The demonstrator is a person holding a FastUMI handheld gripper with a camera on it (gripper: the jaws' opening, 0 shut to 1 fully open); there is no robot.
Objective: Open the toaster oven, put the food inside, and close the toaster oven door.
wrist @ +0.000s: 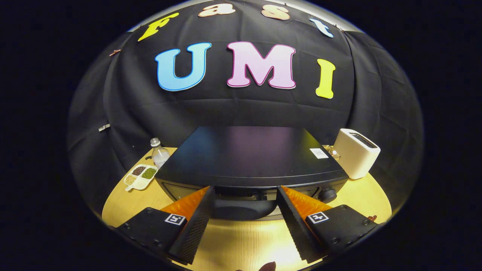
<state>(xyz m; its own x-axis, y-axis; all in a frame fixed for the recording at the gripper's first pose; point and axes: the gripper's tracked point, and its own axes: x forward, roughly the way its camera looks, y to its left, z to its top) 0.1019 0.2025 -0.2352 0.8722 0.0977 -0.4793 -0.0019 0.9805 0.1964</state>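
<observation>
Between my tool's (244,197) wide-spread fingers, which grip nothing, sits the dark handle (243,209) of the black toaster oven (248,156). Its door is closed. Beyond the right finger, a white toaster (356,152) stands on the surface (241,241).

The gripper (244,205) was spread wide, jaws well apart. Its two fingers (196,226) pointed forward with nothing pressed between them.
</observation>
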